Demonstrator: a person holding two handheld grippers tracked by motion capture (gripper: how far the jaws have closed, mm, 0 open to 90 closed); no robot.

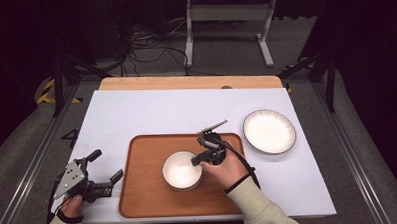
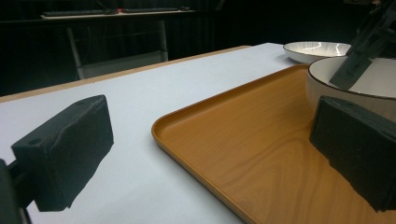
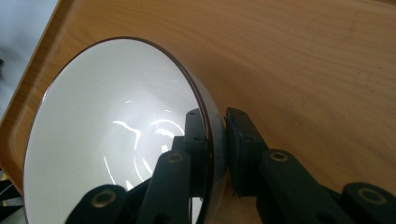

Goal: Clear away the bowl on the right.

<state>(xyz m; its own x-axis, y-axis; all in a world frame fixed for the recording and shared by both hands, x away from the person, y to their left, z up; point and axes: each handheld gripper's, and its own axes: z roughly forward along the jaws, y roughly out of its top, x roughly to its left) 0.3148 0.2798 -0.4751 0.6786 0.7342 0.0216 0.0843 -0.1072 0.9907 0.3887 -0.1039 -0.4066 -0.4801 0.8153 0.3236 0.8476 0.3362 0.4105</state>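
A white bowl with a dark rim is on the wooden tray, right of its middle. My right gripper is shut on the bowl's right rim, with one jaw inside the bowl and the other outside against its wall. In the right gripper view the pads of the right gripper press the rim from both sides. My left gripper stands open just left of the tray, low over the white sheet. Nothing is between the jaws of the left gripper, and the bowl lies beyond its right jaw.
An empty white plate with a dark striped rim lies on the white sheet to the right of the tray; the left gripper view has the plate far back. Behind the white sheet a wooden table edge runs across.
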